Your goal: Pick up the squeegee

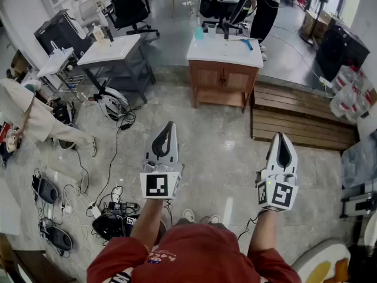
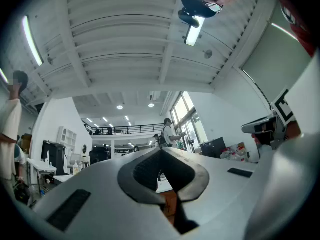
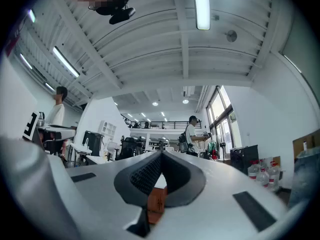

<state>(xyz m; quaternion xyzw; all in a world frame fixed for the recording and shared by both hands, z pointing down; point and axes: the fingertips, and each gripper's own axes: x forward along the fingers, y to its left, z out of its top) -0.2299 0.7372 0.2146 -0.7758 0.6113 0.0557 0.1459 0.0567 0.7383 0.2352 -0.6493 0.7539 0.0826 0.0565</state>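
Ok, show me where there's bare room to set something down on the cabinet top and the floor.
The cabinet top is bare along its front and middle; cups and the blue squeegee crowd its back and right. The floor before the cabinet, beside the wooden platform, is open. At left, cables clutter it.

White plastic left gripper [image 1: 171,123] and right gripper [image 1: 281,135] had black pads and black-and-white square patterns. Blue squeegee [image 1: 247,43]. Brown wooden cabinet [image 1: 222,80] was white-topped. Mottled grey stone floor [image 1: 218,158]. Red shirt [image 1: 194,253].
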